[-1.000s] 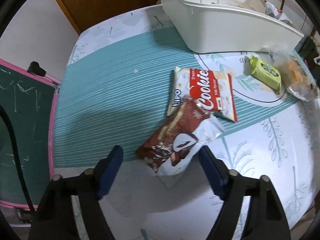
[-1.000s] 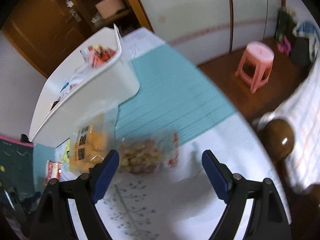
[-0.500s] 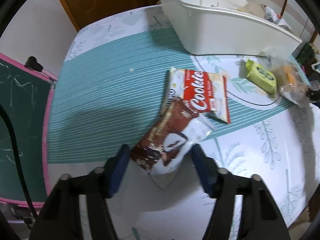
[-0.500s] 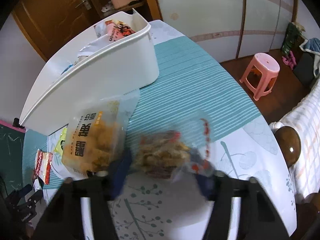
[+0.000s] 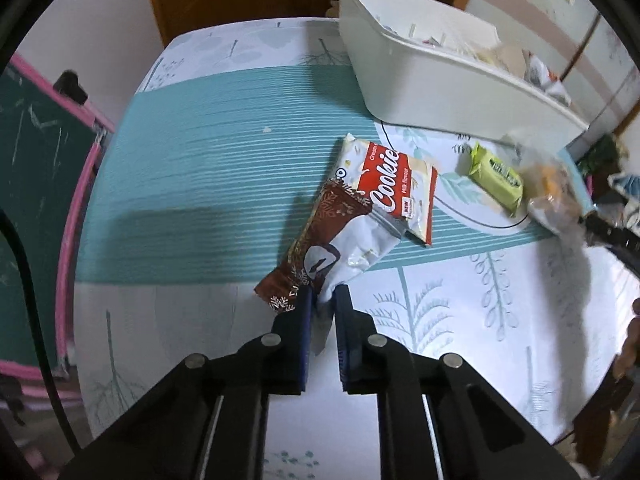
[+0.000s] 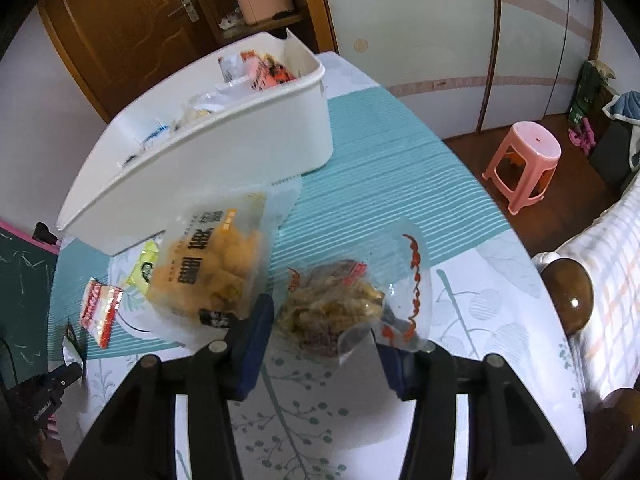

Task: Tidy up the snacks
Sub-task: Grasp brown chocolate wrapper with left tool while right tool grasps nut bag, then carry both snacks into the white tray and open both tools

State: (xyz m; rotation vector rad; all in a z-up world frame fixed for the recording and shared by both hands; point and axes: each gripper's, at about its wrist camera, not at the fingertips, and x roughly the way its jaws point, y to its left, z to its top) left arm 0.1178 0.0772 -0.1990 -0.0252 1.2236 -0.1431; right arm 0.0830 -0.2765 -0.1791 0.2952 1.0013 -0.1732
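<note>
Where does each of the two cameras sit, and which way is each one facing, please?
Left wrist: on the left gripper, looking steeply down at the table; its fingers have just closed on the brown-and-white snack packet.
Right wrist: on the right gripper, looking down over the clear snack bag between its fingers, which have just been closing.
Shared: white bin, red Cookie packet, green packet.

Home bedroom: wooden door, pink stool, bedpost.
</note>
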